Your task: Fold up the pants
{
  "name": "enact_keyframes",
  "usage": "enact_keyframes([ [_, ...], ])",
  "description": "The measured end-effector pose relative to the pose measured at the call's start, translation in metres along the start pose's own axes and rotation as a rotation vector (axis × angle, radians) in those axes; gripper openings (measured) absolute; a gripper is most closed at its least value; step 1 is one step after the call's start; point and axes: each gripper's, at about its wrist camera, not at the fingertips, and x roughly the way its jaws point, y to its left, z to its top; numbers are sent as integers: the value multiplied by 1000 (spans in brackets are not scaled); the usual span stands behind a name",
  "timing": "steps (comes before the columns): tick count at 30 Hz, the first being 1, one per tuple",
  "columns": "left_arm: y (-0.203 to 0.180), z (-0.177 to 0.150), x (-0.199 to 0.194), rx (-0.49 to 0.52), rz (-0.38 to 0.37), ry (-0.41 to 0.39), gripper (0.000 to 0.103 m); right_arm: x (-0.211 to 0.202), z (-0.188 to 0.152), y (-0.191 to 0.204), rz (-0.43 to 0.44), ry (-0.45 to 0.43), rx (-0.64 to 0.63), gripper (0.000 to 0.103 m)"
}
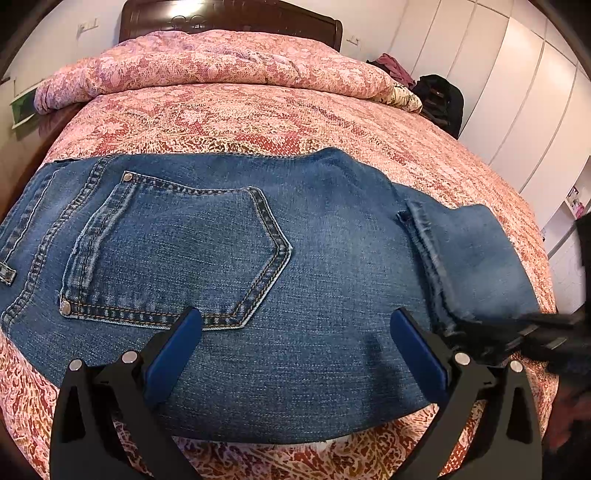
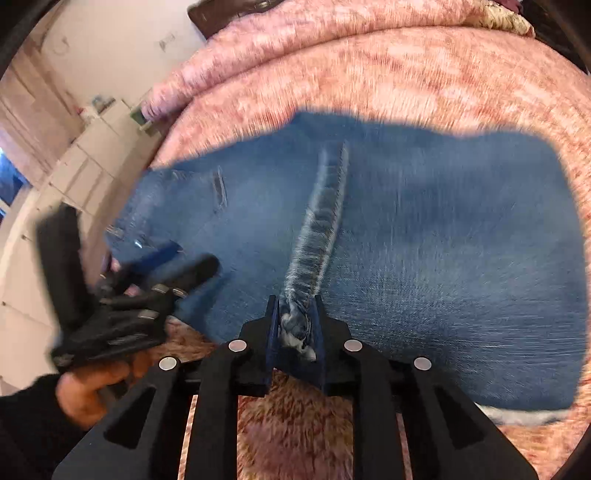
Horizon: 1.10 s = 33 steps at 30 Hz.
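Left wrist view: folded jeans [image 1: 236, 266] lie flat on the bedspread [image 1: 258, 122], left gripper [image 1: 295, 325] spread wide and holding nothing above them; right wrist view, blurred: right gripper [image 2: 295, 321] clenched on the jeans' hem [image 2: 317, 229].

The pants [image 1: 295, 266] are blue denim, a woven cotton cloth with a visible diagonal grain, faded paler along the seams, with tan stitching round the pocket [image 1: 177, 251] and small shiny metal rivets at its corners. The hem [image 2: 321, 221] looks rough and frayed, with whitish threads. The bed [image 1: 258, 122] is covered in a matt pink and red patterned cloth, softly textured. The headboard [image 1: 229, 18] is dark polished wood with a glossy shine. The left hand-held gripper [image 1: 295, 325] is matt black plastic with smooth blue pads and silvery metal pins; the right hand-held gripper [image 2: 295, 325] looks the same. The wardrobe [image 1: 517, 92] doors are smooth and white.
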Motion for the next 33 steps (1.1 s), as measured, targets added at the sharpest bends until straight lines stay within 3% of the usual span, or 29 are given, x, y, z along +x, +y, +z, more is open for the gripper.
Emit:
enact_keyframes([
  [4,-1,0,0,1,2,0,101,-43,14,-49,30,-170,176,17],
  [8,-1,0,0,0,0,-1,101,-49,24,-108,-58,-231,347,17],
  [12,-1,0,0,3,6,-1,101,-34,24,-121,-102,-216,364,17],
  [14,-2,0,1,5,9,-1,101,-6,21,-122,-124,-124,377,17],
  [19,-2,0,2,3,9,-1,101,1,26,-101,-223,-106,254,19],
  [23,-3,0,2,4,12,-1,101,-24,24,-75,-177,-182,232,18],
  [28,-4,0,2,2,10,-2,101,-5,13,-13,-60,-111,84,18],
  [31,-2,0,2,-2,6,-2,101,38,2,1,-78,7,45,22],
  [33,0,1,1,-6,0,2,101,41,-6,7,-110,-36,-8,24],
])
